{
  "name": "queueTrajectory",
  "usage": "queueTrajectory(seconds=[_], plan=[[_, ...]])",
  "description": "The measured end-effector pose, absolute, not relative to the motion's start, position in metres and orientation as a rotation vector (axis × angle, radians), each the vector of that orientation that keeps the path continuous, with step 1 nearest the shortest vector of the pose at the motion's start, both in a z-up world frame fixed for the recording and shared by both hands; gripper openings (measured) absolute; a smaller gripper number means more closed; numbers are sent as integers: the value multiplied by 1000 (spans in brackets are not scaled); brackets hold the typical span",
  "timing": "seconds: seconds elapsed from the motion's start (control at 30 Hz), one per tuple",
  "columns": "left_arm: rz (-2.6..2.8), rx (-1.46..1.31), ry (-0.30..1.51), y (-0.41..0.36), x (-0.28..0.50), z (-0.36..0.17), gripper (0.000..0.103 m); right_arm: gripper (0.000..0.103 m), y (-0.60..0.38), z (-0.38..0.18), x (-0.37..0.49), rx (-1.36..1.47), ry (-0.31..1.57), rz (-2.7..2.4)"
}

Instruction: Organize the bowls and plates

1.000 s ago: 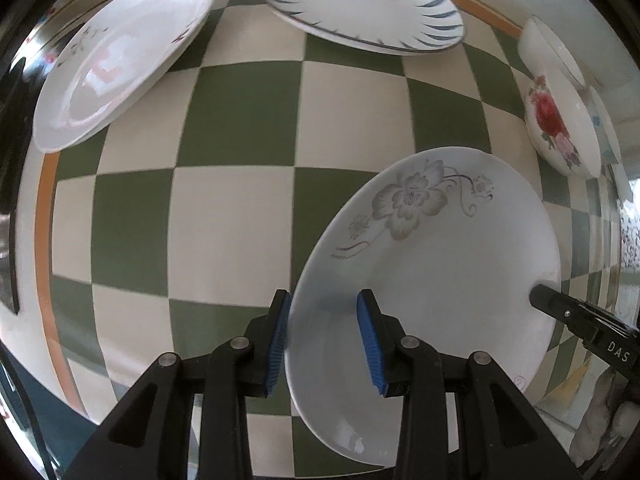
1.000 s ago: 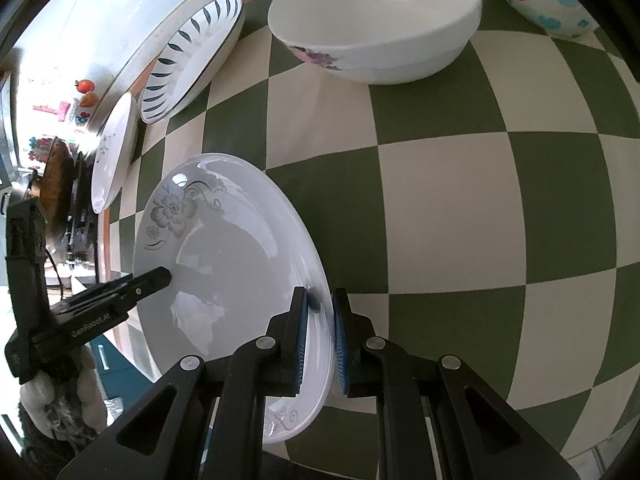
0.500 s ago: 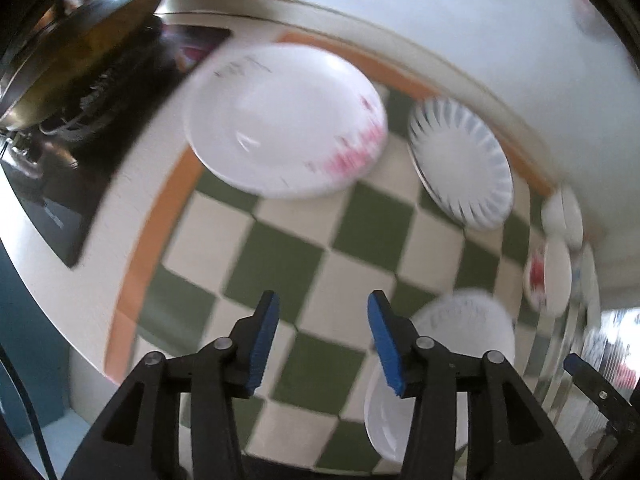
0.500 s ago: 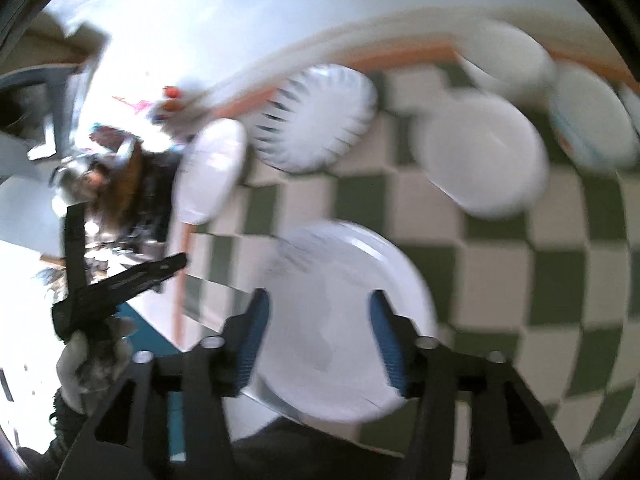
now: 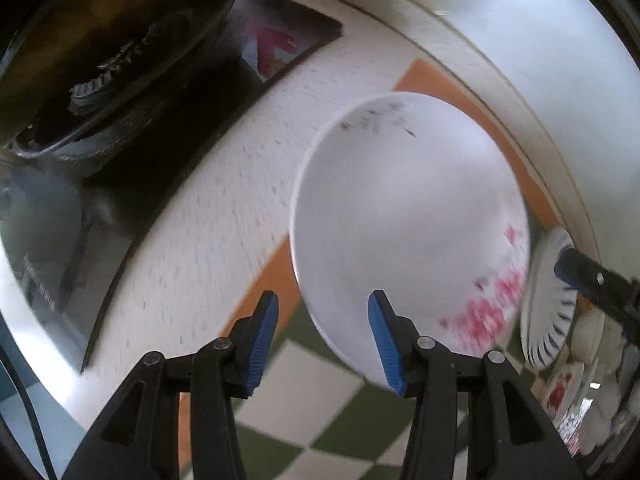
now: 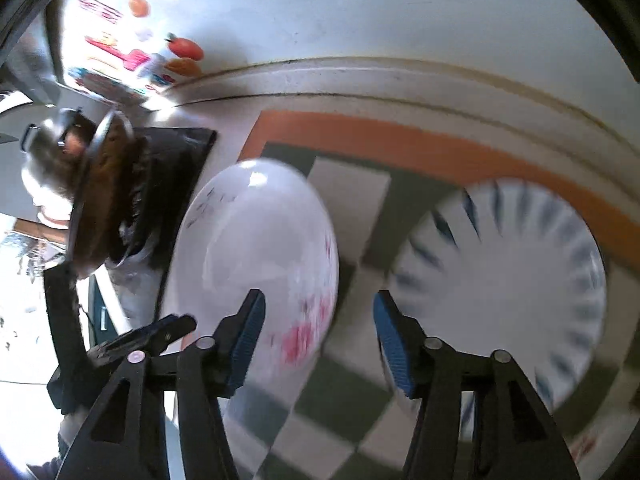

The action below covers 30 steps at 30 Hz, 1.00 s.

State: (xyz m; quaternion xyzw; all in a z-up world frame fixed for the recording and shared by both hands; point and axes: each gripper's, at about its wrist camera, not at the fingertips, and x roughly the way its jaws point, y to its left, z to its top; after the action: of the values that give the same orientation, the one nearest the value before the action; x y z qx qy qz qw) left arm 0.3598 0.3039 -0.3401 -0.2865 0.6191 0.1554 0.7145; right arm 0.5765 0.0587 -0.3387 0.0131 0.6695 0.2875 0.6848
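The white plate with pink flowers (image 5: 404, 216) lies flat on the counter (image 5: 224, 208), at the corner of the green and cream checkered cloth (image 5: 304, 380) with its orange border, and part of its edge reaches past the cloth onto the bare speckled surface. In the left wrist view this plate fills the middle, and the left claw (image 5: 322, 336) hangs above its near edge; the blue pads (image 5: 262, 336) stand apart with nothing between them, and one pad is over the border while the other is over the plate, and the jaws have just been opening. The same view shows the black stove (image 5: 132, 92) with a dark pan to the left of the plate, very large and close, which the other view shows only small and far. At the right edge it shows a thin slice of the plate with blue stripes (image 5: 550, 312) and some blurred white dishes behind, and also the tip of the right claw (image 5: 576, 270). The right wrist view shows the blue-striped plate (image 6: 504, 276) almost whole, lying on the cloth beside the flowered plate (image 6: 256, 252), near but not touching. The right claw (image 6: 318, 340) hangs over the gap between the two plates, its jaws wide apart and empty after just opening then closing a little. This view also shows the left claw (image 6: 172, 330) from the side, low at the left, and bright stickers (image 6: 176, 52) on the white wall.
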Motion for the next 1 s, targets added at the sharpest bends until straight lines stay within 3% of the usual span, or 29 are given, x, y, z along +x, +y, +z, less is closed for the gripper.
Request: queueTrajectory(seconds=[0.1,0.13,0.2,0.33,0.7,1.0], plan=[[325,-655,1393,312,371,-353,43,50,85,-364,603,-17,1541,635],[316,-654,1391,313,374,-355,35,47,88,-368,608,-21,1556,629],[299,-654,1401,314,380,-360,26,30,92,-381,616,-6,1589,627],[288,-641,1392,317,384,-361,25,14,98,-400,623,35,1653,664],[258,-616,1388,299,370,-347,24,12,83,-383,606,49,1611,662],[212,-518,1345,263,356,-299,24,10,44,-336,564,108,1552,665]])
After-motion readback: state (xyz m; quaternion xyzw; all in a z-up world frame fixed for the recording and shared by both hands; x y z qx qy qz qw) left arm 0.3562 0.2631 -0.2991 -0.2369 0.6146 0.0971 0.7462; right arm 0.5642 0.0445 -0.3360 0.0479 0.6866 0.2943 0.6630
